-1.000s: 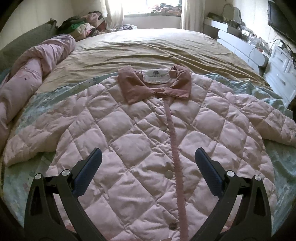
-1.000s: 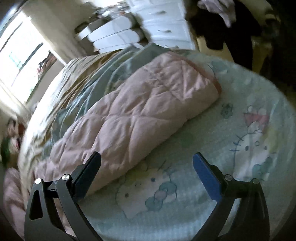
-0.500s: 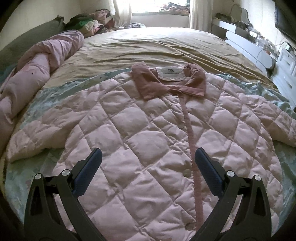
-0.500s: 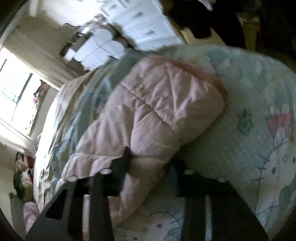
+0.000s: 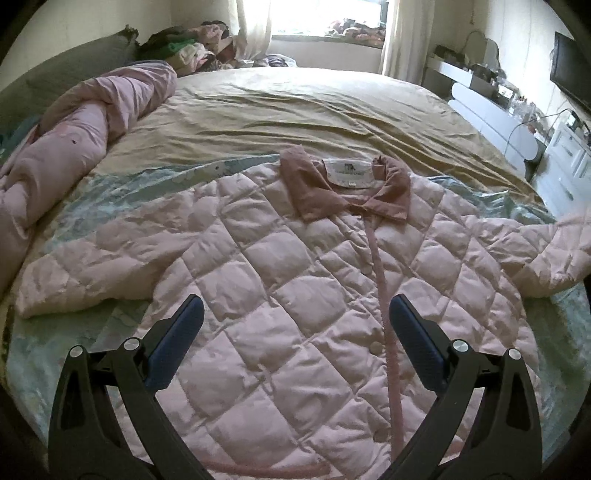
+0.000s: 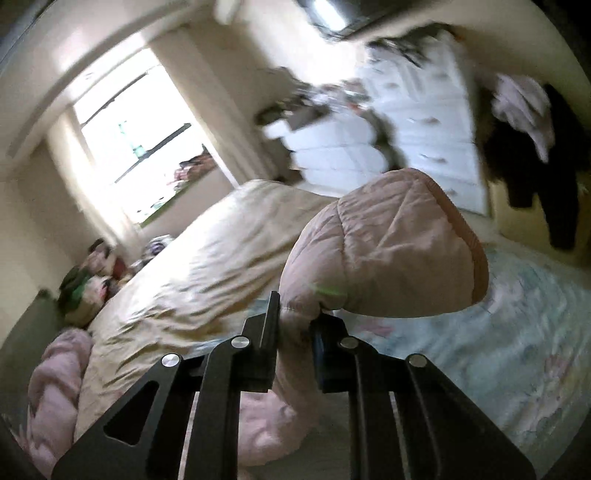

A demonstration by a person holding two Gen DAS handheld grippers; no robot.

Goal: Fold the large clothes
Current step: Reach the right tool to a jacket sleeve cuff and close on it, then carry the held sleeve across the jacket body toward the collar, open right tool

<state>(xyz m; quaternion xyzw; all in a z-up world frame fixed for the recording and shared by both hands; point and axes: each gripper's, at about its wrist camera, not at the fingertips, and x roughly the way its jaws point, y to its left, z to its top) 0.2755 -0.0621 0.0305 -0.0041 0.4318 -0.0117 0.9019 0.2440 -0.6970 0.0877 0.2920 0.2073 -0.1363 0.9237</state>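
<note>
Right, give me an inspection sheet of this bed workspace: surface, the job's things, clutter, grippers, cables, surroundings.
Surface: bed with a tan sheet, and a pale blue printed cover under the jacket.
Job's things: pink quilted jacket lying flat, front up, collar at the far end; its right sleeve cuff is lifted off the cover.
Clutter: rolled pink duvet along the left edge; clothes pile near the window.
Grippers: left gripper open, above the jacket front, holding nothing; right gripper has just been closing and is shut on the sleeve.
Cables: one thin cable by the white dresser.
Surroundings: bright window, white dresser, dark clothes hanging.
</note>
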